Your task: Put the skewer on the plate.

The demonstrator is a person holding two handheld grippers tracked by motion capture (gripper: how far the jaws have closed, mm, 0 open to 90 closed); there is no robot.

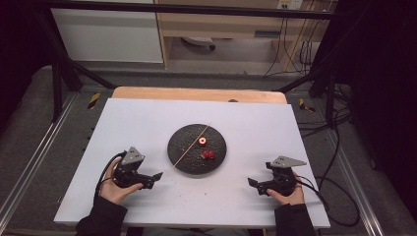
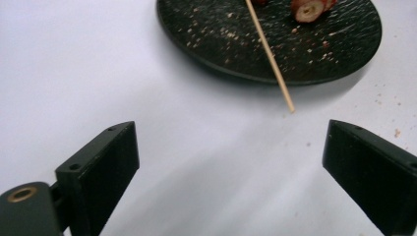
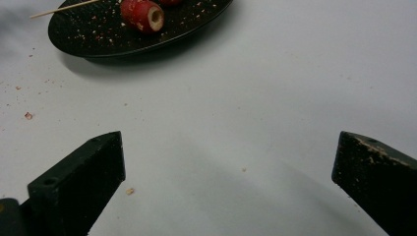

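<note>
A round black plate [image 1: 184, 152] lies in the middle of the white table. A thin wooden skewer [image 1: 191, 145] rests across it, its near end poking past the rim [image 2: 290, 107]. Two red fruit pieces sit on the plate, one hollow [image 1: 202, 141] and one [image 1: 208, 155] nearer the front. My left gripper [image 1: 156, 177] is at the front left of the plate, jaws wide apart over bare table [image 2: 231, 167]. My right gripper [image 1: 252, 183] rests at the front right, open too, with nothing between its jaws [image 3: 231, 172]. The hollow red piece [image 3: 143, 14] shows close in the right gripper view.
Crumbs speckle the plate [image 2: 221, 44] and the table around it [image 3: 28, 116]. The white tabletop [image 1: 147, 118] has a wooden strip [image 1: 196, 93] along its far edge. Cables [image 1: 339, 162] trail off the right side.
</note>
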